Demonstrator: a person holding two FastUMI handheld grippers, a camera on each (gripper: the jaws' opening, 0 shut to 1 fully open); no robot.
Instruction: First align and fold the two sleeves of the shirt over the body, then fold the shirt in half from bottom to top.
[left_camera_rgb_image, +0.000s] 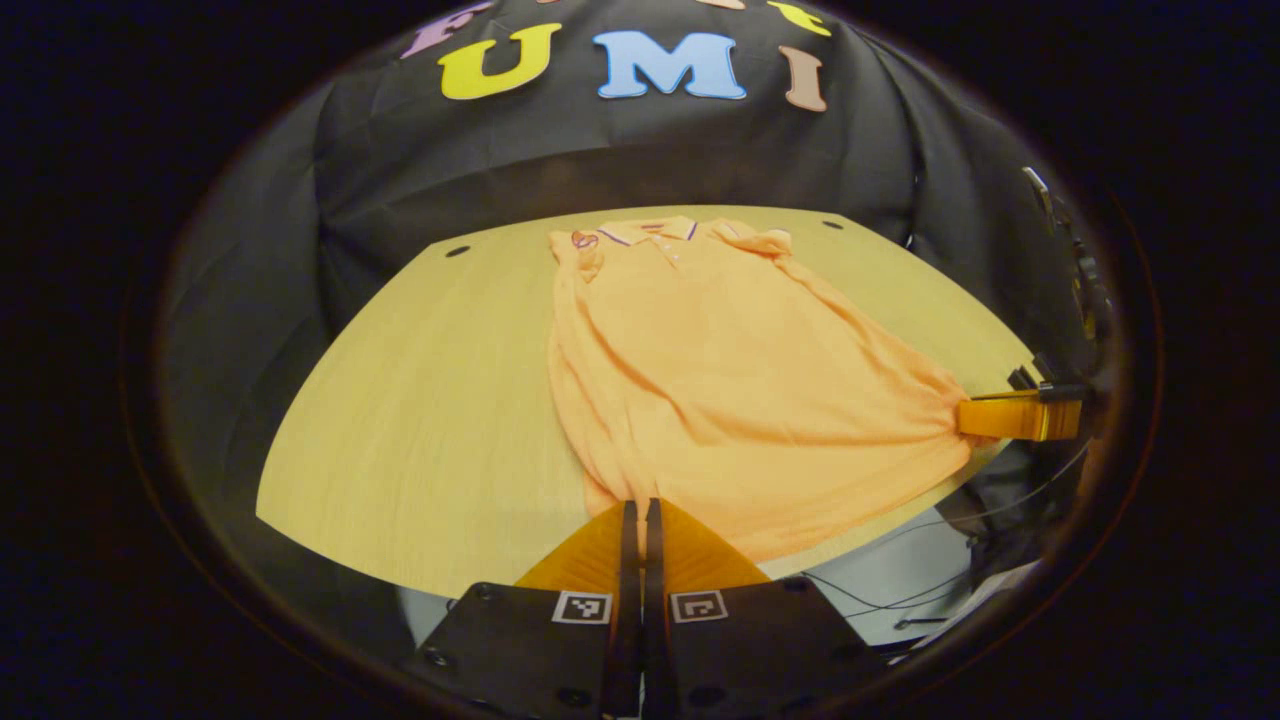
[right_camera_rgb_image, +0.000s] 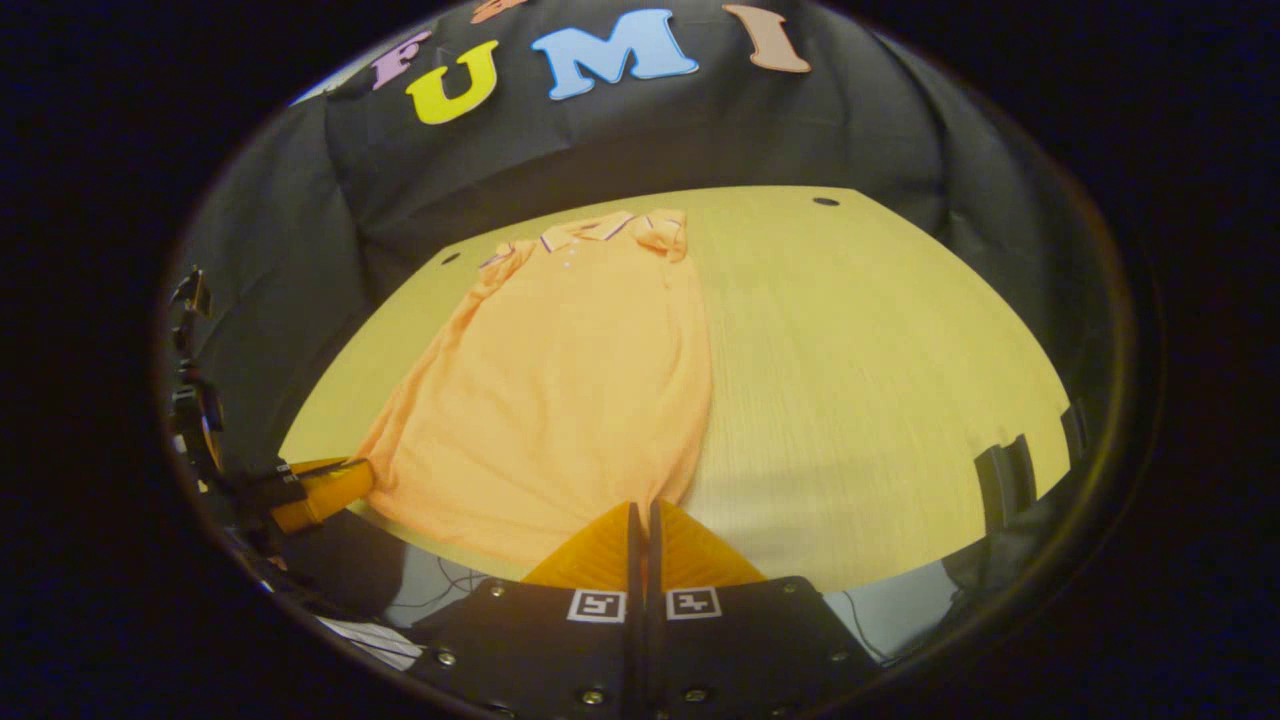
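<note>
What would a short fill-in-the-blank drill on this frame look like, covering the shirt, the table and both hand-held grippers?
1. The orange shirt lies on a wooden ____.
2. Its collar points toward the booth's ____.
3. The left hand-held gripper and the right hand-held gripper are each shut on the shirt's bottom ____.
4. Both sleeves are already folded over the ____.

Missing words: table; wall; hem; body

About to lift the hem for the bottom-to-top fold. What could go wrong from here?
1. Each tool, left and right, pinches only a hem corner of the shirt, so cloth may slip out.
2. The hem sits at the table edge and may drag or sag off it.
3. The folded sleeves could fall open on lifting.
</note>
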